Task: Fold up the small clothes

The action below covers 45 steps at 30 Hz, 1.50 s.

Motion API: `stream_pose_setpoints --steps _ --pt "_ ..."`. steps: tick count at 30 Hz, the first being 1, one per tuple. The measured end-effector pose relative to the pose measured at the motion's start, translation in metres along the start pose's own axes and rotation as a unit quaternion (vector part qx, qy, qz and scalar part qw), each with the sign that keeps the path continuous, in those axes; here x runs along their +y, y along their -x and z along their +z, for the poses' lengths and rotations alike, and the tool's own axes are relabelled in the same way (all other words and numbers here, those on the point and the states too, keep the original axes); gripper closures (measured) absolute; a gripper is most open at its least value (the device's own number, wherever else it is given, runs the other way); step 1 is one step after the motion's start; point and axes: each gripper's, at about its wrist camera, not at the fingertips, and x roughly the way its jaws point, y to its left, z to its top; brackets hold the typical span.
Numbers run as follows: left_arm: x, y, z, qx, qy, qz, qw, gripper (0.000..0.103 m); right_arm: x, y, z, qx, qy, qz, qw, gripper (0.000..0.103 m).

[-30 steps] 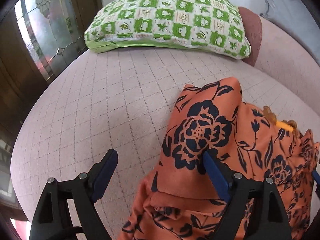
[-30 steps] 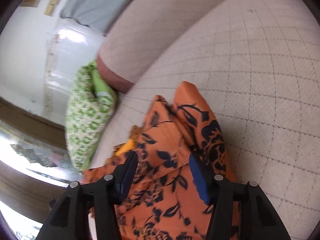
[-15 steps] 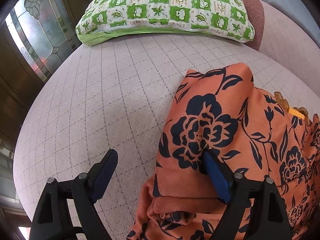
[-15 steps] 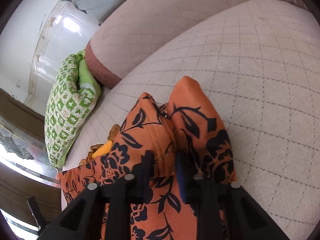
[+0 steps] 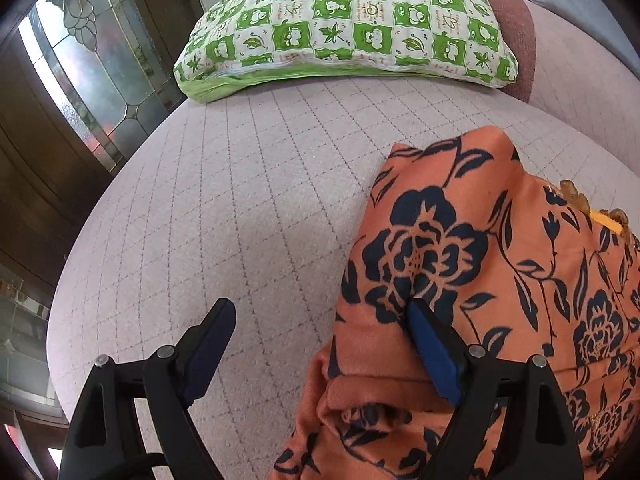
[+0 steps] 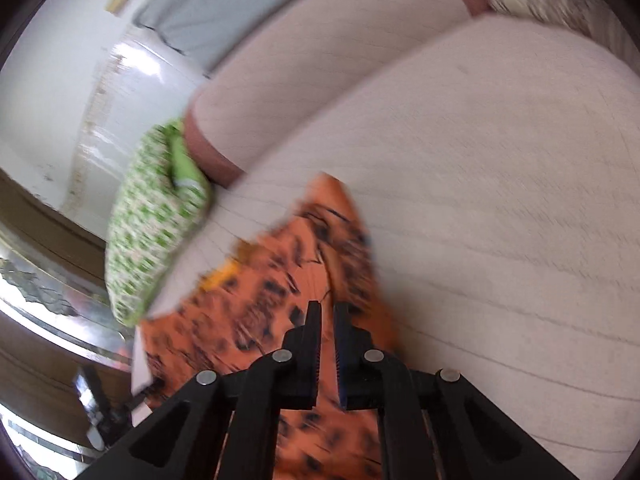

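An orange garment with dark blue flowers (image 5: 460,248) lies crumpled on the quilted pink sofa seat (image 5: 240,200). My left gripper (image 5: 320,308) is open at the garment's left edge. Its right finger (image 5: 432,352) rests on the cloth and its left finger hangs over bare seat. In the blurred right wrist view, my right gripper (image 6: 327,307) is shut on a raised fold of the orange garment (image 6: 260,312); the cloth runs up between the nearly touching pads. A yellow trim (image 5: 608,220) peeks out at the garment's far right.
A green-and-white checked pillow (image 5: 348,20) lies at the far end of the seat, against the armrest (image 5: 516,32). The sofa backrest (image 6: 340,60) runs along one side. A wood-framed leaded glass door (image 5: 92,60) stands past the seat's left edge.
The right gripper's jaws have shut on a fold of the orange garment and the hand has shifted, blurring its view. The left gripper has stayed open and nearly still.
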Motion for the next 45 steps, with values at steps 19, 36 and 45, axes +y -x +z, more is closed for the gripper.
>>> stream_pose_setpoints --steps 19,36,45 --pt "0.01 -0.002 0.008 0.007 0.029 -0.005 0.9995 0.016 0.013 -0.057 0.015 0.023 -0.027 0.038 0.999 0.063" --pt "0.029 0.004 0.013 -0.002 0.046 -0.004 0.9989 0.016 0.039 0.01 0.001 -0.029 0.074 0.006 0.997 0.098" --pt "0.021 0.01 0.014 -0.012 0.037 0.011 0.9992 0.016 0.009 -0.027 0.012 0.091 0.048 -0.036 0.994 0.094"
